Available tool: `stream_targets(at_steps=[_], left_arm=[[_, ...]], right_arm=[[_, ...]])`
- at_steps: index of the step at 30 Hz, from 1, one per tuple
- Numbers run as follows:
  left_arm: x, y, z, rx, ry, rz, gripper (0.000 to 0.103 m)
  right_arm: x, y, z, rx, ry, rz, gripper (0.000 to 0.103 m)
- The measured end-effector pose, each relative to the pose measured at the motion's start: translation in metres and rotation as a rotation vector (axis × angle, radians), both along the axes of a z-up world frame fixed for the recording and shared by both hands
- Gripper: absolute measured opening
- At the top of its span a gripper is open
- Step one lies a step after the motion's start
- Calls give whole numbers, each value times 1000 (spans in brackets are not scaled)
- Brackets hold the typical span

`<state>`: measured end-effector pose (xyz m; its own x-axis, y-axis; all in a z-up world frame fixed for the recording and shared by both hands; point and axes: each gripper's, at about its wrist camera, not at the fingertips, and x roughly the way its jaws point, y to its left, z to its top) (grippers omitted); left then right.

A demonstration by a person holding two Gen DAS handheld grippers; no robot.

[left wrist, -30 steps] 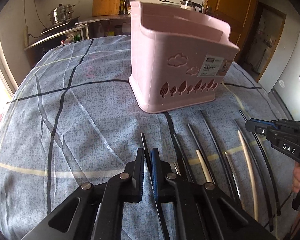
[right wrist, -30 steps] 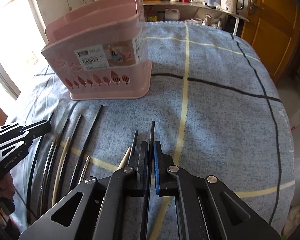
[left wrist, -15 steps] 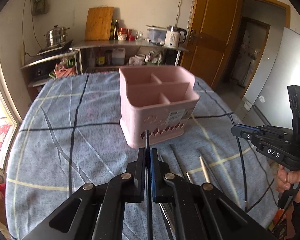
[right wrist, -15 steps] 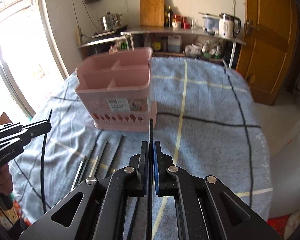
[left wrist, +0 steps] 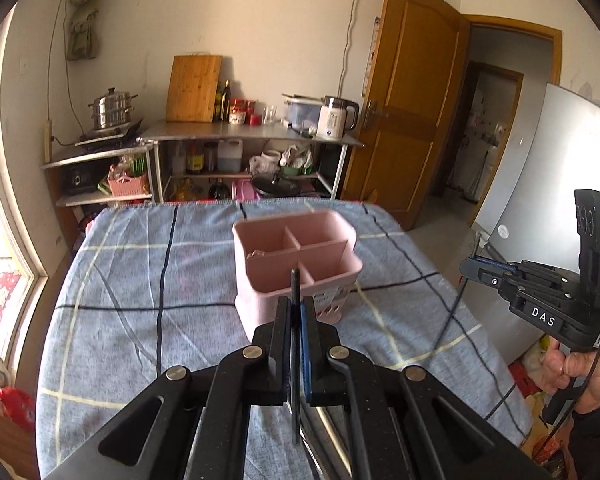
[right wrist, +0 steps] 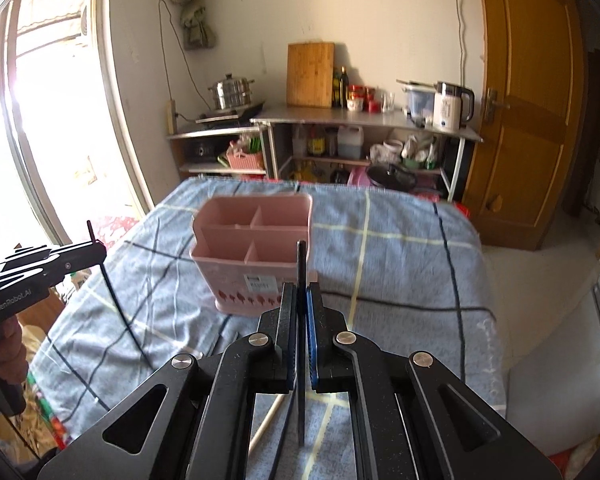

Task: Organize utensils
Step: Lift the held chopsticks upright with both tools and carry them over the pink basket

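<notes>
My left gripper [left wrist: 296, 322], right gripper [right wrist: 299, 312]: jaws each pinching thin black chopstick [left wrist: 295, 284]. Pink four-compartment plastic caddy [left wrist: 296, 256] apparently empty; further sticks on table [left wrist: 112, 280]. Judged: barely begun.

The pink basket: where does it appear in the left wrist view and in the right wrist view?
Left wrist: pink basket at centre, just beyond the left gripper.
Right wrist: pink basket left of centre, beyond the right gripper.
Shared landmark: the wooden cutting board against the wall.
</notes>
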<state>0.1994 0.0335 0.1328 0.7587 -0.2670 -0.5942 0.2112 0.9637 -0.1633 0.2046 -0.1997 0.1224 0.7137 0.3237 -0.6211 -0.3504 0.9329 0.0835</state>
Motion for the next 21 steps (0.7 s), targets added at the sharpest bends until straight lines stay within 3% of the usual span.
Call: stream_targets(at_steps=[21], left_arm=[[66,0,107,-41,-113,-18,4]], right_arm=[[43,41,88,91,-140,60,4]])
